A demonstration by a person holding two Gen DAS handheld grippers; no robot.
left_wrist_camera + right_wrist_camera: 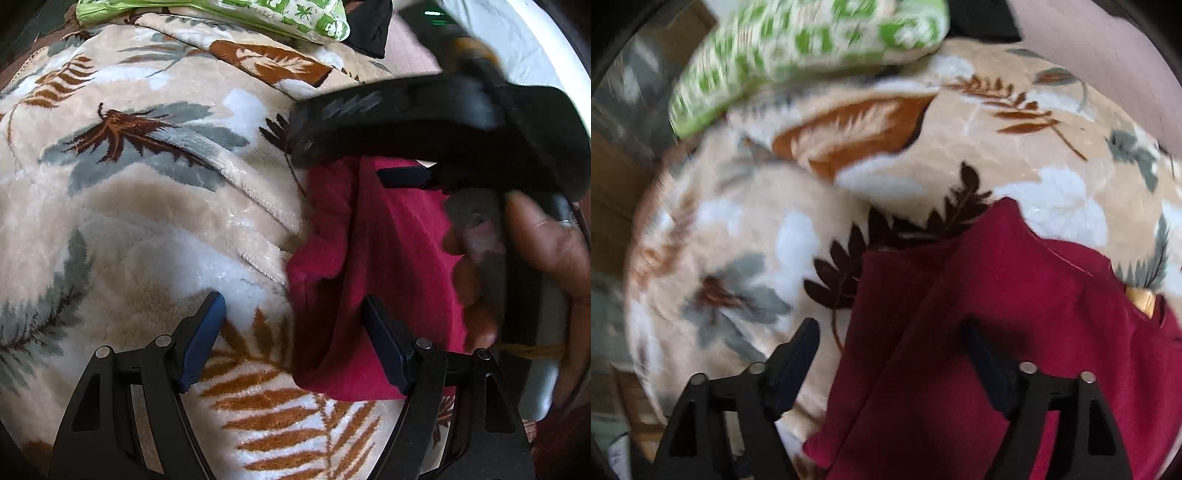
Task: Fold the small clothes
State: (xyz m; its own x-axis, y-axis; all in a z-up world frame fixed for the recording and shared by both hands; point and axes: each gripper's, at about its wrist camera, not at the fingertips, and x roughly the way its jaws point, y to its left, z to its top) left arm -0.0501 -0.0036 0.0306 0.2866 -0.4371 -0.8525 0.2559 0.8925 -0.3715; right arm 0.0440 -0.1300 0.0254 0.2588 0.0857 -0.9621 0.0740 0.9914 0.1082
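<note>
A dark red garment point(373, 266) lies partly folded on a plush leaf-print blanket point(147, 221). My left gripper point(295, 343) is open just above the blanket, its right finger point(384, 347) over the garment's left edge. The other gripper's black body point(424, 125), held by a hand point(535, 251), crosses above the garment at the right. In the right wrist view the garment point(1015, 314) fills the lower right. My right gripper point(890, 358) is open above it, with nothing between the fingers. This view is blurred.
A green and white patterned pillow point(288, 14) lies at the blanket's far edge and shows in the right wrist view point(812, 44) too. A black object point(369, 29) sits beside it. A yellow tag point(1141, 299) shows at the garment's right edge.
</note>
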